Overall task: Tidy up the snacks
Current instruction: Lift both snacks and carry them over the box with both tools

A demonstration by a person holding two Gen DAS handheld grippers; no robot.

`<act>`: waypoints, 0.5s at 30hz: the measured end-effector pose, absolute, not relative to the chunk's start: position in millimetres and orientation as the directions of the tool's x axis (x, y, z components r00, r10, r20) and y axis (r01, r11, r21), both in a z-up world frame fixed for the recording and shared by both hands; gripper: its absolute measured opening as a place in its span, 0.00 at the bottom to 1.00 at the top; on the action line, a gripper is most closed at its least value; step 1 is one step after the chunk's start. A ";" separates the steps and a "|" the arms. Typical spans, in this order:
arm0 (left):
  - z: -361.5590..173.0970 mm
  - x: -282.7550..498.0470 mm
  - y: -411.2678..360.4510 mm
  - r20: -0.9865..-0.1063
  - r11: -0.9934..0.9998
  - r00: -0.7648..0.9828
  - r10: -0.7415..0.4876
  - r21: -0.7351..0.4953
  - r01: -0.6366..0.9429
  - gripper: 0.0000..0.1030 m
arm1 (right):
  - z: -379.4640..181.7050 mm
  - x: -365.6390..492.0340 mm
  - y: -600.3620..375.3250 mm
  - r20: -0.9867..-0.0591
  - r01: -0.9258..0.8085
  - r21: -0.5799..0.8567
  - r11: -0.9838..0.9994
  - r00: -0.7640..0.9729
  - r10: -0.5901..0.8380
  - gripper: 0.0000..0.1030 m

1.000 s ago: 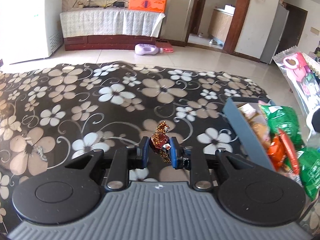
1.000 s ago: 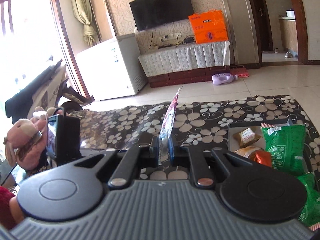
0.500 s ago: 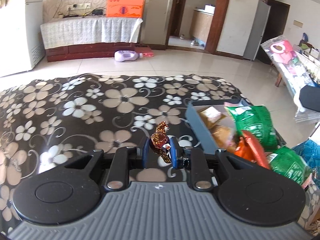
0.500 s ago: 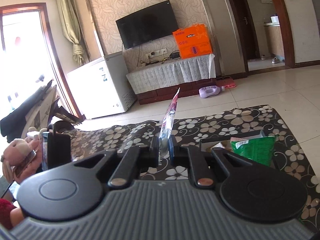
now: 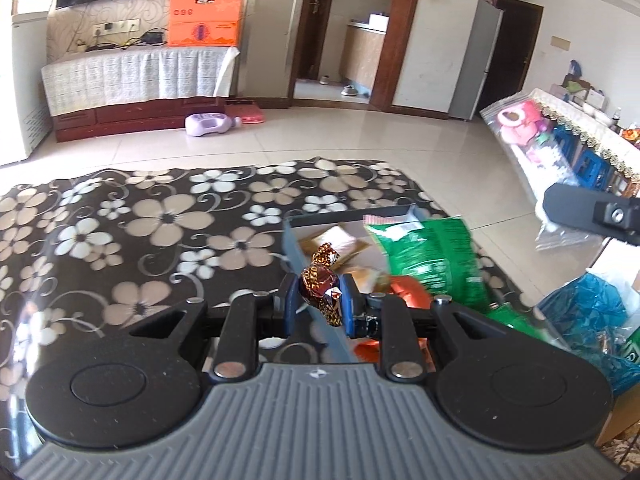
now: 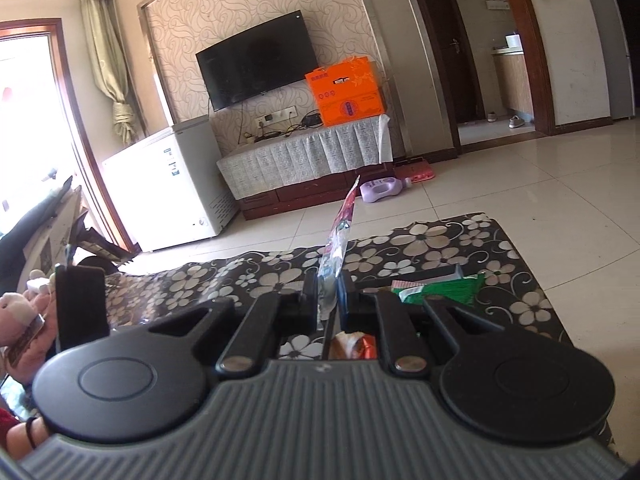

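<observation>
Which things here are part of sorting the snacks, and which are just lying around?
Part of the job:
- wrapped candy in left gripper
- snack packet in right gripper
- grey box
- green bag

Lying about:
- purple bottle
- orange carton
- white freezer

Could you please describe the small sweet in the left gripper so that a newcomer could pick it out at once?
Start at the black floral tablecloth and find the grey box of snacks near its right end. Just before that box, the left gripper is shut on a wrapped candy. It is small, with glossy brown-and-gold foil and twisted ends, unlike the large flat green packets behind it.
</observation>
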State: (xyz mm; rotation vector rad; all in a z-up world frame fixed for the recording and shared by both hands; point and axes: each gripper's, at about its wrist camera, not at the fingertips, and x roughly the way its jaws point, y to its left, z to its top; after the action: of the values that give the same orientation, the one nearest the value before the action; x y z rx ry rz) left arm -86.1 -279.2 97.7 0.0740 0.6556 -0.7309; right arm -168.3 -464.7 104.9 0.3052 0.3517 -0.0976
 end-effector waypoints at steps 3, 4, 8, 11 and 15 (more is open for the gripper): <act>97.2 -93.2 -293.2 -0.580 0.735 0.539 -0.611 -0.161 0.659 0.25 | 102.5 -170.8 -470.5 -0.361 0.154 0.269 0.951 0.931 -0.049 0.12; 96.3 -95.4 -297.8 -0.580 0.730 0.534 -0.615 -0.162 0.664 0.25 | 101.7 -172.2 -472.7 -0.364 0.158 0.268 0.950 0.930 -0.052 0.12; 92.5 -101.5 -314.1 -0.585 0.709 0.510 -0.631 -0.169 0.685 0.25 | 99.1 -175.1 -480.6 -0.372 0.168 0.271 0.948 0.927 -0.058 0.12; 90.4 -106.0 -324.9 -0.583 0.696 0.496 -0.643 -0.175 0.696 0.25 | 97.9 -175.8 -481.2 -0.378 0.168 0.270 0.948 0.924 -0.055 0.12; 87.4 -109.6 -337.5 -0.581 0.680 0.478 -0.659 -0.187 0.709 0.25 | 95.8 -175.4 -481.7 -0.388 0.165 0.266 0.950 0.920 -0.051 0.12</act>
State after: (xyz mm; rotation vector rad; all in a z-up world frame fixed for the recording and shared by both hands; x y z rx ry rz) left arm -109.6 -337.5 87.4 0.0833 0.6722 -0.8364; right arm -175.4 -481.7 95.8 0.3004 0.3876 -0.1128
